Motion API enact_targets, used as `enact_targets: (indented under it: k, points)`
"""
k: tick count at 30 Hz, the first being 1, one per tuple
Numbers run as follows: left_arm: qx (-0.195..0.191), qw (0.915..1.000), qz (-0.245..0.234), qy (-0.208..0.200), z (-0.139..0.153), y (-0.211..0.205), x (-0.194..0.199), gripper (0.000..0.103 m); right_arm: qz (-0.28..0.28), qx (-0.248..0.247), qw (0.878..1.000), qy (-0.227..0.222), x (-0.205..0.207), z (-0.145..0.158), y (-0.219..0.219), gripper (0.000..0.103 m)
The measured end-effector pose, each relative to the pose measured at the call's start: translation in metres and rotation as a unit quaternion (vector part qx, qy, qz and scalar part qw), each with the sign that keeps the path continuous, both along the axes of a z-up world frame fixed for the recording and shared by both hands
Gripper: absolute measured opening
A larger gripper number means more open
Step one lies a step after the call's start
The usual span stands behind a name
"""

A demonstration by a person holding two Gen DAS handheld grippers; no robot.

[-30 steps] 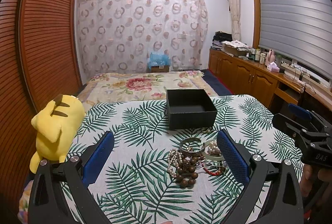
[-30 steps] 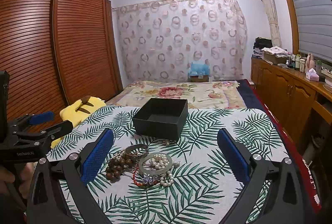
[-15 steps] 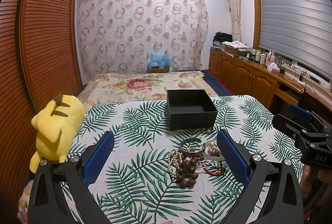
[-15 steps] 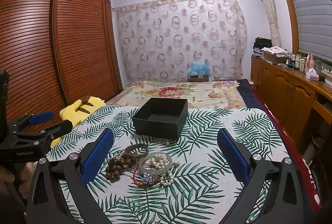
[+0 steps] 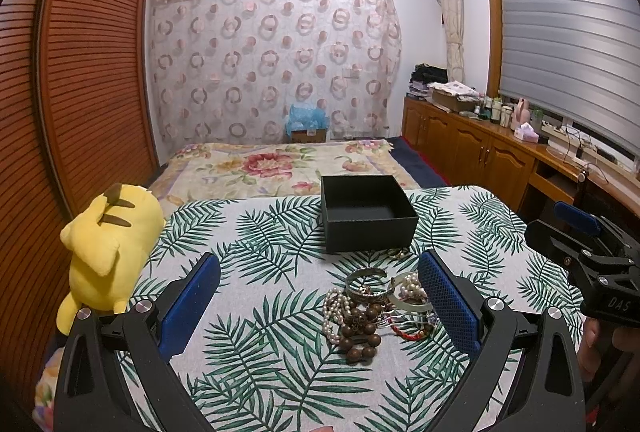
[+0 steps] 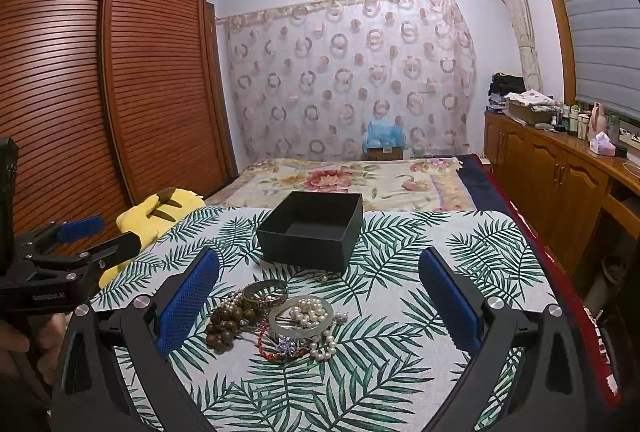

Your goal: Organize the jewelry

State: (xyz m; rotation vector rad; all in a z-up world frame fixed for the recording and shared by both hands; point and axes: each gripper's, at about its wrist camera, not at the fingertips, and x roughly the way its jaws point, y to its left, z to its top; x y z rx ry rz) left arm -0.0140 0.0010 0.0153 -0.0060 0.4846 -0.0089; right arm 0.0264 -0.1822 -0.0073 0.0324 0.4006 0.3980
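Jewelry [image 6: 276, 320] lies in one tangled heap on the palm-print cloth [image 6: 400, 344], nearest the cameras, just in front of the black box [image 6: 312, 232]. Heap incl. brown wooden beads [image 5: 360, 332], pearl strands [image 6: 312, 312], a pale bangle [image 6: 301, 328], a metal cuff [image 6: 266, 292], a red cord [image 6: 276, 352].

Left gripper [image 5: 320, 306] and right gripper [image 6: 318, 300]: both spread wide, holding nothing, poised above the cloth w/ the heap between their fingers. Judged: approach stance, no pick begun.

Box stands open and looks empty, set close behind the heap, prob. so each transfer is short. A small gold-coloured item [image 5: 396, 252] lies at its front wall; type unclear.

Yellow plush toy [image 5: 108, 252] at the left edge, well apart from the work.
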Motion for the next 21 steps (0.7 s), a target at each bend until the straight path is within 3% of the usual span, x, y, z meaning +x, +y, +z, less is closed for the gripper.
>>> enact_targets:
  k: [21]
  points:
    - [0.000, 1.0000, 0.000, 0.000, 0.0019, -0.0027, 0.0000, 0.095, 0.008, 0.001, 1.000, -0.001, -0.0001, -0.0015, 0.0042, 0.101]
